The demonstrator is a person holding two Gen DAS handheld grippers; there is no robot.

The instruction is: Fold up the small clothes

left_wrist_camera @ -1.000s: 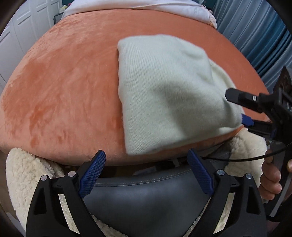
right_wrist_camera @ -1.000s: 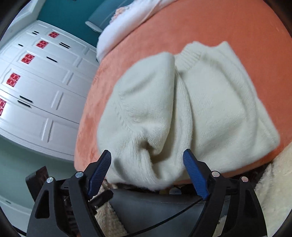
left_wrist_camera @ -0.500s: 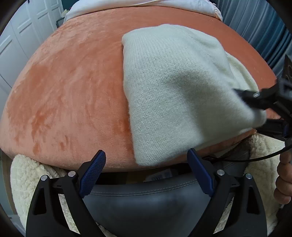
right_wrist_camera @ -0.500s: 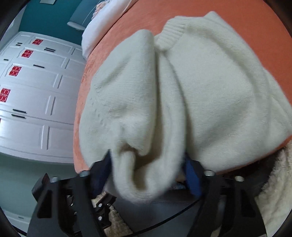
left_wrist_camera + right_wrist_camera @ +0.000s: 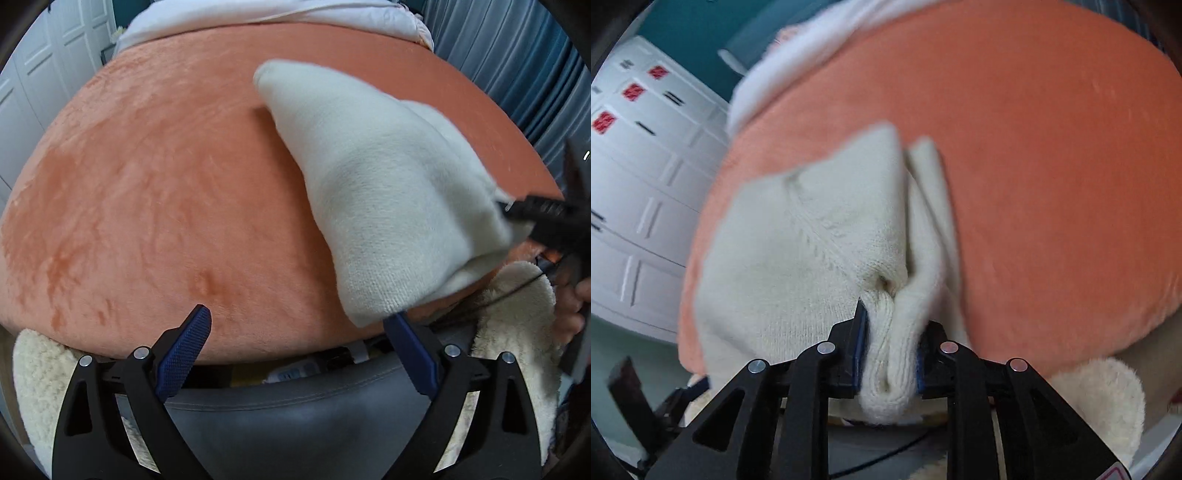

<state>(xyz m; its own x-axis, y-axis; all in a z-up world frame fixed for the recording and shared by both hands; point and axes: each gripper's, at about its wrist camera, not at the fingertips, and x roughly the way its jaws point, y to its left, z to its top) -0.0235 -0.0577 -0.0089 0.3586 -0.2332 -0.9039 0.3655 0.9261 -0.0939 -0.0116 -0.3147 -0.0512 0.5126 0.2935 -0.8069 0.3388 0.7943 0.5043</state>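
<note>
Cream knit, soft and ribbed at its edge, makes up the small sweater [image 5: 812,258] lying on the orange plush cover [image 5: 147,184] of a bed; the garment sits toward the right and near side of that cover in the left wrist view [image 5: 388,192], its near corner hanging just over the edge; part of it is doubled over into thick folds, and much of both views is blurred.

The right gripper [image 5: 888,354] has just been closing its jaws, and a bunched fold of the sweater is now pinched between the blue pads; the fabric bulges out below and above the pads, so the grip is on cloth and the fingers are close together around it; in the left wrist view this gripper [image 5: 517,206] reaches in from the right edge, black and blurred, its tip at the sweater's right edge, with a person's fingers [image 5: 569,306] showing just below it.

The left gripper [image 5: 295,354] has its fingers wide apart with nothing between them; it hangs over the near edge of the cover, the sweater's corner just beside its right pad.

Fleecy cream fabric [image 5: 37,373] lies below the cover's near edge, and a grey padded surface [image 5: 295,413] shows between the fingers; white panelled doors [image 5: 635,206] stand on the far left.
</note>
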